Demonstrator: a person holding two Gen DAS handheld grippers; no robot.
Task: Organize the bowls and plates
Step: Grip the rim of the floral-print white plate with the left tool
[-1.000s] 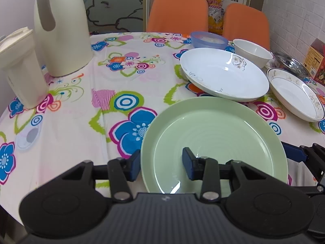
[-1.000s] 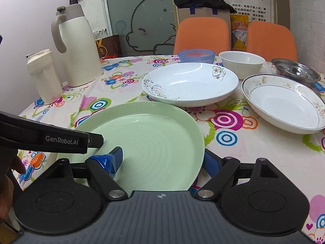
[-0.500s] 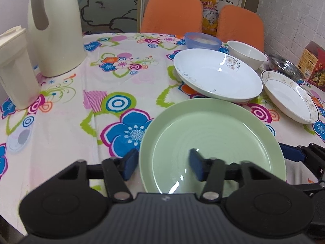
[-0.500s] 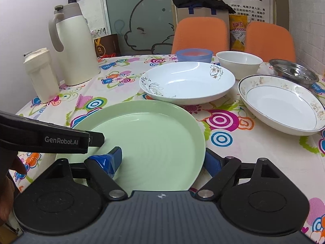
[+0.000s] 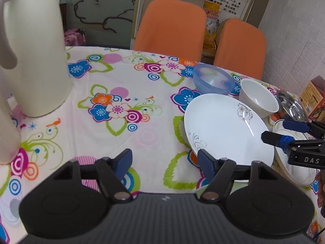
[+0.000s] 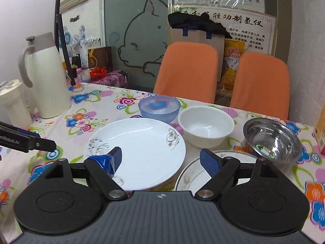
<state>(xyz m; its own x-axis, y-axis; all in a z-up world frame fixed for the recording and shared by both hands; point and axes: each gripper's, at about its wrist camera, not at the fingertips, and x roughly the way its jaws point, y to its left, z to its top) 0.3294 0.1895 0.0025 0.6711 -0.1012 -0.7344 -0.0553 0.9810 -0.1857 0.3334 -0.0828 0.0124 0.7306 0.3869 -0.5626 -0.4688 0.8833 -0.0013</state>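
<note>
A white plate with a floral print (image 5: 227, 130) (image 6: 140, 150) lies on the flowered tablecloth. My left gripper (image 5: 164, 162) is open and empty, just left of its near rim. My right gripper (image 6: 160, 160) is open and empty over the plate's right edge, beside a gold-rimmed plate (image 6: 193, 174) (image 5: 292, 162). Behind stand a blue plastic bowl (image 6: 159, 107) (image 5: 213, 79), a white bowl (image 6: 206, 126) (image 5: 258, 97) and a steel bowl (image 6: 272, 140) (image 5: 292, 107). The green plate is out of view.
A cream thermos jug (image 5: 34, 61) (image 6: 46, 81) and a white lidded container (image 6: 12, 103) stand at the left. Two orange chairs (image 6: 186, 71) are behind the table. A cardboard box (image 5: 314, 101) sits at the right edge.
Both grippers have moved forward past the green plate, which has dropped out of view. The left gripper's jaws have opened wider. The white plate is now close in front.
</note>
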